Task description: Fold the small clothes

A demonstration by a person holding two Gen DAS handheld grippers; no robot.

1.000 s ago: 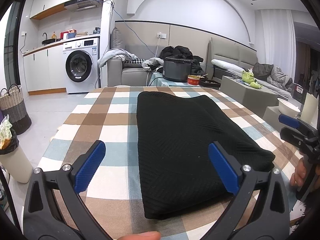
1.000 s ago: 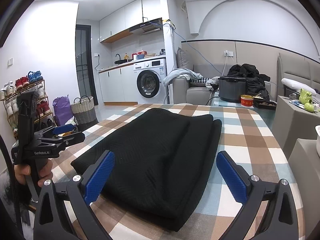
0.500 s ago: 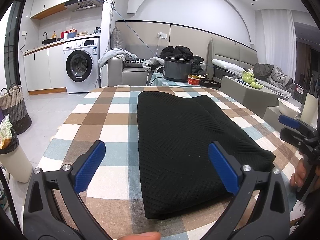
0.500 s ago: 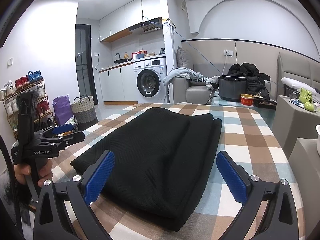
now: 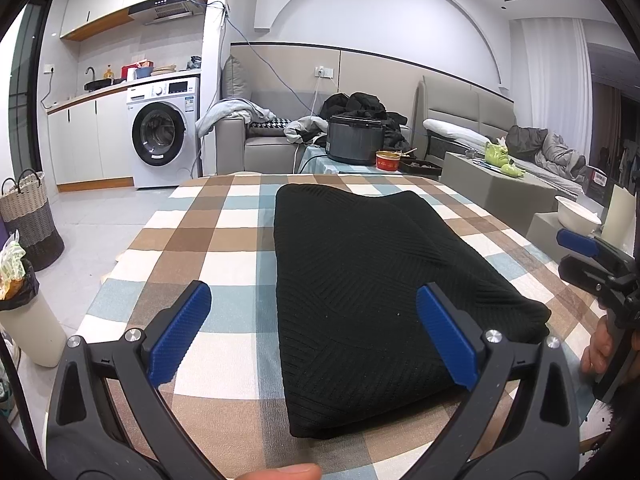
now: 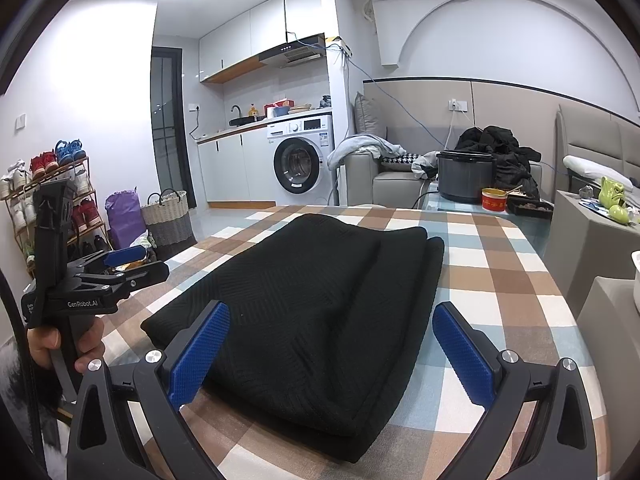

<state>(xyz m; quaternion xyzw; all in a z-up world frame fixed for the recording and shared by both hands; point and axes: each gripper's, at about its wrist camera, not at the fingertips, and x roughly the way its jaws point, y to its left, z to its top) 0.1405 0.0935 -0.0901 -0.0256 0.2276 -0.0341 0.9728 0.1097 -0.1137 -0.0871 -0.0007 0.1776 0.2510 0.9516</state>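
Nothing moved, ribbed black knit garment (image 5: 372, 280) folded rectangular, both grippers (image 5: 316, 336) (image 6: 328, 354) spread apart.

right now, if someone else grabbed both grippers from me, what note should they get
Left gripper: open, empty, held short of the near edge of the black garment, above the checked tablecloth.
Right gripper: open, empty, at the garment's near right corner, not touching it.
Garment: lies flat in the middle of the table, folded lengthwise into a long narrow stack, layers showing along its right edge.
Done: side folds appear finished.
Left: probably one more fold, near end over far end, to make it compact; then set it aside. I cannot tell whether more clothes are waiting.
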